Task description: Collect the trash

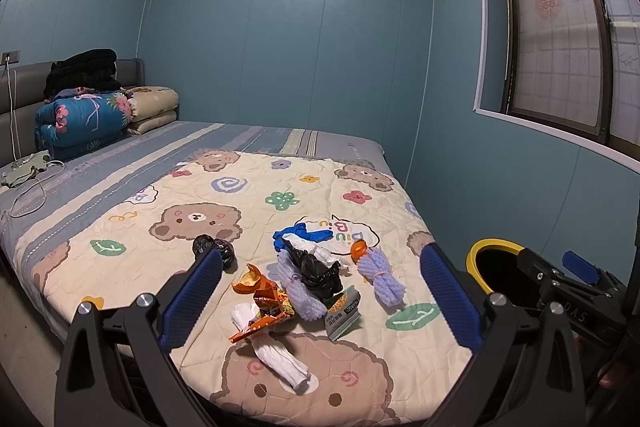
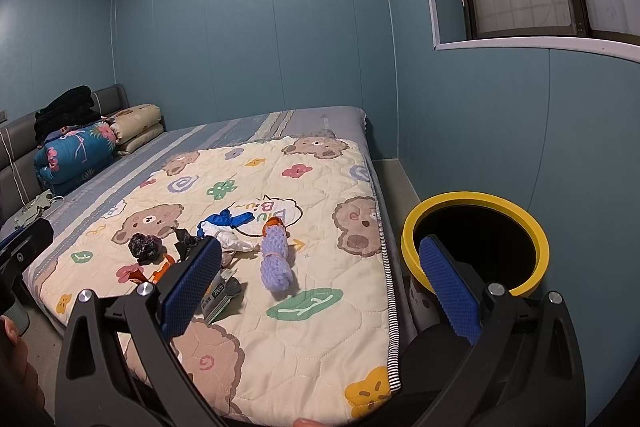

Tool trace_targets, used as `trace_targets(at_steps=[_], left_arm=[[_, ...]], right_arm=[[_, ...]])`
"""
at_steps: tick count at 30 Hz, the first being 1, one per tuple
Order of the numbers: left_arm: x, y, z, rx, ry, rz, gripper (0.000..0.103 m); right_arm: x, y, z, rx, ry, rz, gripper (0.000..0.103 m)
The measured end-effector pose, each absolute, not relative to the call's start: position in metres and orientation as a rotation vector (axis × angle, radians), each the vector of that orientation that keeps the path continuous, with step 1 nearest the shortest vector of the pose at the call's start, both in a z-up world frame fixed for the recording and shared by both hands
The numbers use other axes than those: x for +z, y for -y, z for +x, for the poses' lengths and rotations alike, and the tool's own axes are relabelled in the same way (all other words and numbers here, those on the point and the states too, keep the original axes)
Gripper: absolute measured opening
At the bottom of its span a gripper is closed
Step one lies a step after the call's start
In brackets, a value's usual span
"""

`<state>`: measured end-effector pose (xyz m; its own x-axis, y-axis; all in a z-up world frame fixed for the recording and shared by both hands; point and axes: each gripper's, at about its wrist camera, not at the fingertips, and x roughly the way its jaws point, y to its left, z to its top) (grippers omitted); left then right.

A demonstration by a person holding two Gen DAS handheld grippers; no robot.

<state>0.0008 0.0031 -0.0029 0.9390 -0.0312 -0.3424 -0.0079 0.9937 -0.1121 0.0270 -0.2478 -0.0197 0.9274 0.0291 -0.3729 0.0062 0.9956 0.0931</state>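
Both claws spread wide, nothing held: left claw (image 1: 320, 301) above the trash pile (image 1: 296, 287) on the bear-print quilt (image 1: 200, 247), right claw (image 2: 320, 287) over the quilt's right edge. Pile: orange wrappers, black bags, white tissue, purple foam nets, blue glove. Quilt reads "Biu Biu~" (image 1: 348, 233), upside down. Yellow-rimmed bin (image 2: 476, 243) on the floor beside the bed. Packet label (image 1: 344, 315) unreadable.

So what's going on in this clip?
A person holds two open, empty tongs over a bed. The left tongs face a pile of litter on the cream bear-print quilt: an orange snack wrapper, crumpled black plastic and purple foam netting. A yellow-rimmed black bin waits beside the bed. Nothing is picked up yet.
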Motion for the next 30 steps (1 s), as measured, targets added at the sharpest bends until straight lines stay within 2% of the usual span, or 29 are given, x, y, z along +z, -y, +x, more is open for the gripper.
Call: trace_targets(at_steps=[30], left_arm=[[-0.0023, -0.005, 0.0013, -0.01, -0.35, -0.117, 0.096]], right_arm=[[-0.0212, 0.2474, 0.027, 0.013, -0.389, 0.097, 0.095]])
